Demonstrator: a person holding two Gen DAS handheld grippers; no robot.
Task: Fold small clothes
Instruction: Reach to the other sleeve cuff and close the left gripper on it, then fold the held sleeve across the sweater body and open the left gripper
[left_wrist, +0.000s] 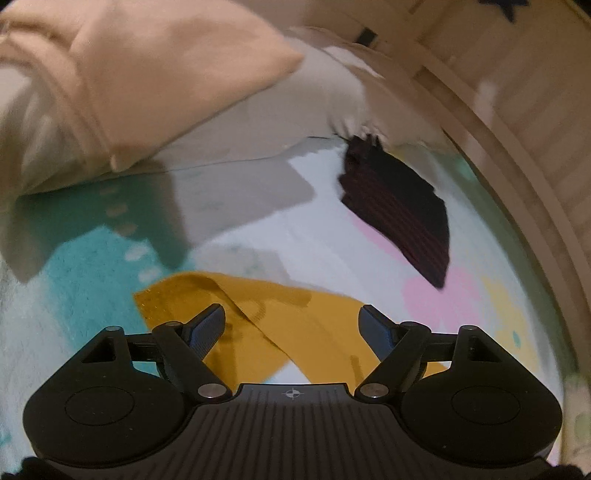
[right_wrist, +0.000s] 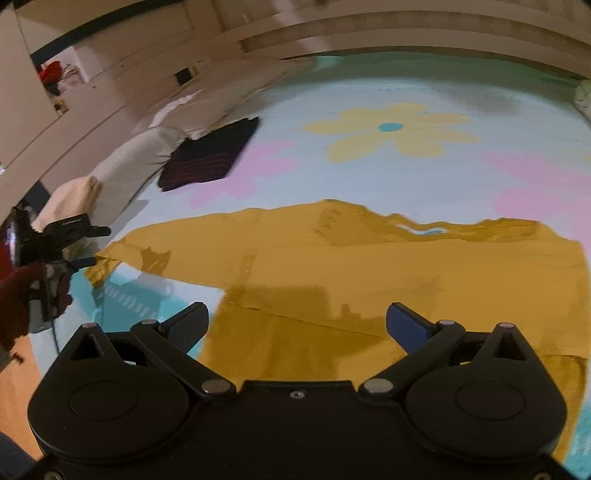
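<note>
A mustard-yellow garment (right_wrist: 369, 266) lies spread flat on a flowered rug (right_wrist: 369, 96), one sleeve stretched to the left. My right gripper (right_wrist: 297, 323) is open and empty, just above the garment's near edge. My left gripper (left_wrist: 291, 321) is open and empty over the sleeve end (left_wrist: 258, 314). It also shows at the left of the right wrist view (right_wrist: 83, 260), right at the sleeve tip. A folded dark striped garment (left_wrist: 399, 206) lies farther back on the rug (left_wrist: 92, 266); it also shows in the right wrist view (right_wrist: 210, 155).
A beige pillow (left_wrist: 147, 74) and a pale cushion (right_wrist: 129, 162) lie along the rug's far left edge. Wooden slats (left_wrist: 517, 110) border the rug. Wooden floor (right_wrist: 18, 369) shows at the near left.
</note>
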